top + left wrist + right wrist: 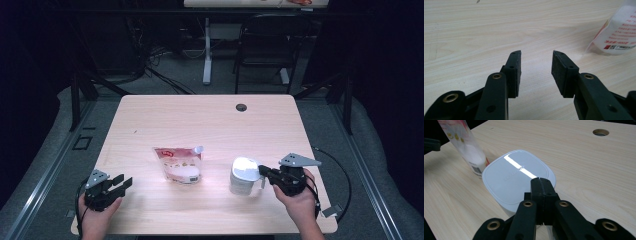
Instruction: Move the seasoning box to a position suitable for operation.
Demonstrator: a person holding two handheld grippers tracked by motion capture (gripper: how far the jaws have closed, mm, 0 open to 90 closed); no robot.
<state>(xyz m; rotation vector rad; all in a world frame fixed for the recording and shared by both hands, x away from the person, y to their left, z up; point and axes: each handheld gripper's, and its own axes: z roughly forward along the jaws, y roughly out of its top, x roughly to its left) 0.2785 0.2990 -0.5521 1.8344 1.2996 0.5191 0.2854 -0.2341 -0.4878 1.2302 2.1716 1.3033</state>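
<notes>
- Our right gripper (540, 181) has its jaws clenched on nothing, tips over the near edge of the white container (517, 175).
- Left gripper (536, 68) jaws are released, pouch (619, 32) ahead-right.
- Shoving closed jaws could tip the container across the surface (200, 120).

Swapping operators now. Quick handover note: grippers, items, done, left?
Left gripper: open, holding nothing, low over the table at front left.
Right gripper: jaws shut, tips at the near edge of the white tub; no grip on it that I can see.
Pouch: lies flat mid-table, left of the tub, spout capped.
Done: nothing visible; tub lid on.
Left: probably open both and refill the tub.
</notes>
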